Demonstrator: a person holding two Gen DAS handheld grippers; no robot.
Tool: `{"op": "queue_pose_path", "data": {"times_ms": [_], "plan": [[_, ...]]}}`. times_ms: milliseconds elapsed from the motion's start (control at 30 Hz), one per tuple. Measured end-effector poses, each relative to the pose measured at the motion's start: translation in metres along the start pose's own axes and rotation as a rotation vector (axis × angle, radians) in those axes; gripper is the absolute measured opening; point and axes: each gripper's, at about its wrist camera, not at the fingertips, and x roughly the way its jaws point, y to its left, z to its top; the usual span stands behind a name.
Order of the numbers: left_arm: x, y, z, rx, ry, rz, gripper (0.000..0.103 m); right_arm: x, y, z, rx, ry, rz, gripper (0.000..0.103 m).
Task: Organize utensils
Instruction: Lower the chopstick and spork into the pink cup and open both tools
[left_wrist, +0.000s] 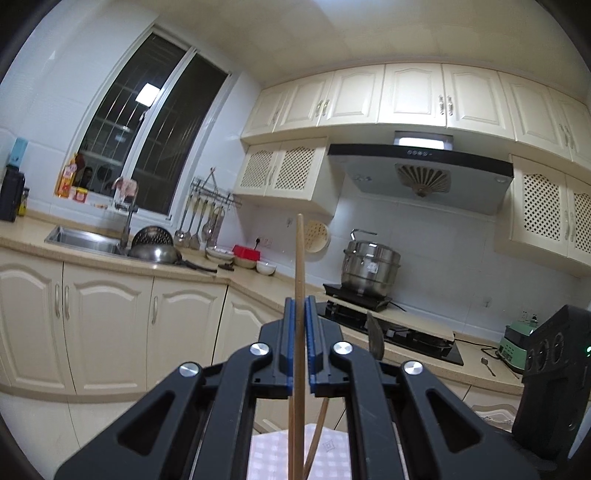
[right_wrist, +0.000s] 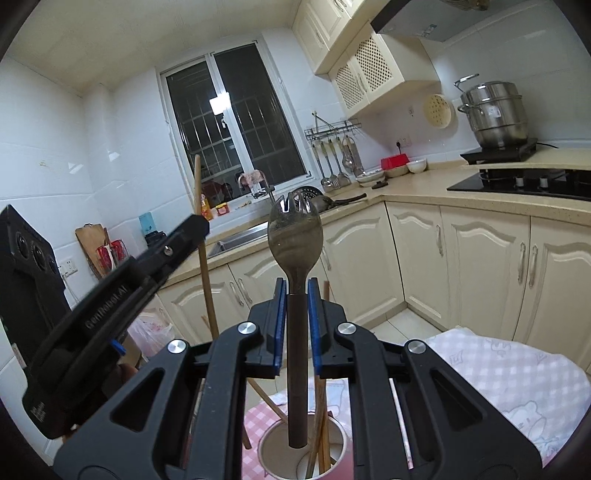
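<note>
My left gripper (left_wrist: 300, 301) is shut on a wooden chopstick (left_wrist: 299, 258) that stands upright between its blue pads. My right gripper (right_wrist: 296, 284) is shut on a dark metal spork (right_wrist: 294, 236), held upright with its handle end just inside a white cup (right_wrist: 273, 448). The cup stands on a pink checked cloth (right_wrist: 517, 373) and holds several wooden chopsticks (right_wrist: 321, 417). In the right wrist view the left gripper (right_wrist: 192, 229) is at the left with its chopstick (right_wrist: 203, 258). In the left wrist view the spork's head (left_wrist: 375, 338) shows at right.
Cream kitchen cabinets and a counter run behind. A sink (left_wrist: 85, 238) with a wok sits under the window. A steel pot (left_wrist: 369, 267) stands on an induction plate beside a gas hob (left_wrist: 406, 334). A loose spoon (left_wrist: 487, 365) lies on the counter.
</note>
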Motion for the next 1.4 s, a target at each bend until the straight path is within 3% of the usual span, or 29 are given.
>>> {"op": "queue_pose_path", "data": {"times_ms": [533, 600, 667, 700, 800, 867, 933, 1033, 1400], "plan": [[0.004, 0.01, -0.038, 0.01, 0.062, 0.021, 0.006, 0.018, 0.0, -0.028, -0.025, 0.086, -0.022, 0.012], [0.001, 0.011, -0.036, 0.021, 0.066, 0.019, 0.02, 0.017, -0.002, -0.029, -0.019, 0.099, -0.039, 0.017], [-0.004, 0.012, -0.034, 0.02, 0.06, 0.015, 0.055, 0.012, -0.007, -0.029, 0.003, 0.093, -0.039, 0.064], [-0.008, 0.012, -0.032, 0.019, 0.052, 0.017, 0.057, 0.008, -0.008, -0.028, 0.01, 0.082, -0.041, 0.069], [-0.015, 0.013, -0.027, 0.03, 0.05, 0.016, 0.067, 0.0, -0.009, -0.025, 0.009, 0.084, -0.045, 0.07], [-0.023, 0.014, -0.022, 0.032, 0.049, 0.022, 0.084, -0.008, -0.01, -0.022, 0.012, 0.079, -0.051, 0.082], [-0.032, 0.014, -0.017, 0.035, 0.043, 0.029, 0.092, -0.018, -0.013, -0.017, 0.02, 0.064, -0.055, 0.093], [-0.047, 0.011, -0.009, 0.051, 0.053, 0.041, 0.098, -0.033, -0.015, -0.008, 0.019, 0.071, -0.076, 0.097], [-0.095, -0.001, 0.015, 0.097, 0.146, 0.08, 0.098, -0.086, -0.019, 0.009, 0.0, 0.11, -0.129, 0.097]]}}
